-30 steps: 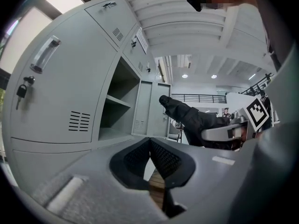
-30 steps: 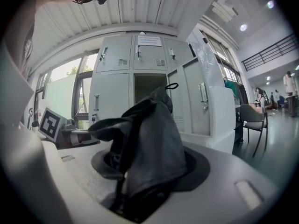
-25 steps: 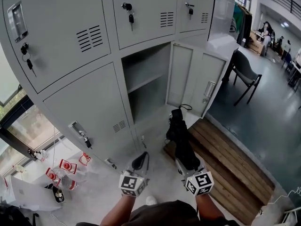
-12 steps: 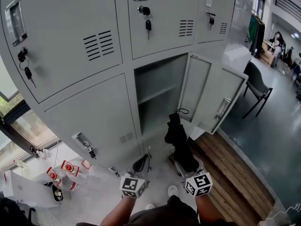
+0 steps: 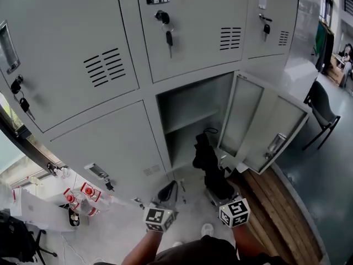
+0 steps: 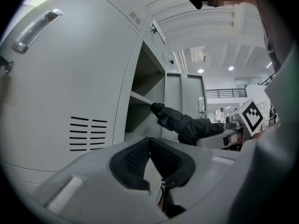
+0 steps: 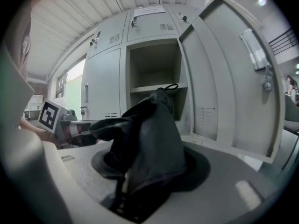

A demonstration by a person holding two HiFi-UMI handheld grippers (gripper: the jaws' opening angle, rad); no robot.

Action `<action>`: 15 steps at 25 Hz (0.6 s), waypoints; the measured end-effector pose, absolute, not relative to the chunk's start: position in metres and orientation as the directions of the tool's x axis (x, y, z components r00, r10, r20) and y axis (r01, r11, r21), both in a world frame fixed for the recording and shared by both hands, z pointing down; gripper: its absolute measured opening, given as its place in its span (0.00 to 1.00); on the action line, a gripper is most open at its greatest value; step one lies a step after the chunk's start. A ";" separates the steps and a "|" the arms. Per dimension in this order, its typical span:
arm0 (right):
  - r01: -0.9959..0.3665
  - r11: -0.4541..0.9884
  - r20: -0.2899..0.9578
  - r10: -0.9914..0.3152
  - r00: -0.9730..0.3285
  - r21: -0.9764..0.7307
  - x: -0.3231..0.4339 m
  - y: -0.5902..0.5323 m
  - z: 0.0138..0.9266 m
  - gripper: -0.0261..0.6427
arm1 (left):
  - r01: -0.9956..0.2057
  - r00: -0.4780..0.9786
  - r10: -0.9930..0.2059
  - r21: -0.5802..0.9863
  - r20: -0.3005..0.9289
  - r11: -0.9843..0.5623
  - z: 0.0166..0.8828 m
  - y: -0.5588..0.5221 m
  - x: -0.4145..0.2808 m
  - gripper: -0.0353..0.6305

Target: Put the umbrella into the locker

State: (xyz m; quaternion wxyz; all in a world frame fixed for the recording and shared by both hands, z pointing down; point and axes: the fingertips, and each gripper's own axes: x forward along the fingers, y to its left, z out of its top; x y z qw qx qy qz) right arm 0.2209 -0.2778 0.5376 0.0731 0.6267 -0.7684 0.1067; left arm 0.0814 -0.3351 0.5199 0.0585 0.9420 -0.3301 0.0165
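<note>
now that we have brought the folded umbrella up to the mouth of the open locker, clamped in our right gripper with our left gripper closed on nothing, we judge only the push inside remains.

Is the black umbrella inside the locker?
Outside: the black folded umbrella, held by the right hand-held gripper, points toward the open grey metal locker.

Black thin-legged chair: on dark floor, far right. Brown slatted wooden platform: lower right, on floor. Small red-and-white items: clustered lower left. Black key: hangs from lock of closed grey upper door.
</note>
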 end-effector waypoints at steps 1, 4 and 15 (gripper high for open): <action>-0.975 0.208 0.251 -0.943 -0.220 -0.077 0.223 -0.284 0.540 0.40 | -0.637 0.771 -0.633 0.095 0.070 -0.765 0.521 -0.339 0.082 0.06; -0.960 0.256 0.259 -0.925 -0.277 -0.110 0.228 -0.297 0.546 0.40 | -0.680 0.734 -0.676 0.081 0.071 -0.729 0.525 -0.350 0.084 0.06; -0.914 0.384 0.290 -0.867 -0.405 -0.128 0.247 -0.351 0.555 0.40 | -0.802 0.597 -0.799 0.054 0.072 -0.595 0.528 -0.371 0.083 0.06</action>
